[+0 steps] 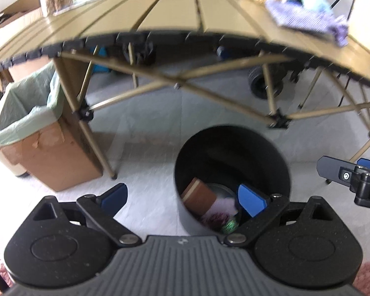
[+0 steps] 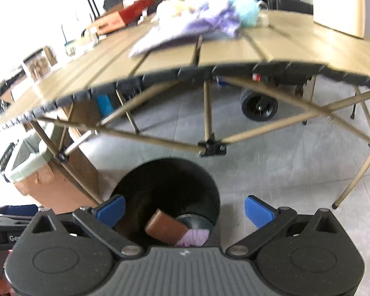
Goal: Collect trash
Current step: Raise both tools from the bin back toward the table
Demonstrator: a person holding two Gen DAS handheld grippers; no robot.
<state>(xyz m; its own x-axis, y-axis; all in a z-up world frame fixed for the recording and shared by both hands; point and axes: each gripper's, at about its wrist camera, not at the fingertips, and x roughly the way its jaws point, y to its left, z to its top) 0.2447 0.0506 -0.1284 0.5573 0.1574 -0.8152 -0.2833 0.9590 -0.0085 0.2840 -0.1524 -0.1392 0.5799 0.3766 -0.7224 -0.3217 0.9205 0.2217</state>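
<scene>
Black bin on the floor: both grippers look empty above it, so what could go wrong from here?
1. The purple cloth hangs over the table edge; a careless grab could drag the neighbouring soft items off.
2. The left gripper and right gripper, both open, hover close together over the black bin; they might collide.
3. The lined cardboard box sits nearby, so trash might land in the wrong container.

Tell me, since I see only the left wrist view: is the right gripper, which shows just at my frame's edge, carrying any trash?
Observer: No. The right wrist view shows the right gripper open, with nothing between its blue pads.
Operator: Where does it hang?
Observer: Over the black round bin. One pad overlaps the bin's rim, and the other sits over the grey floor tiles beside it.
</scene>
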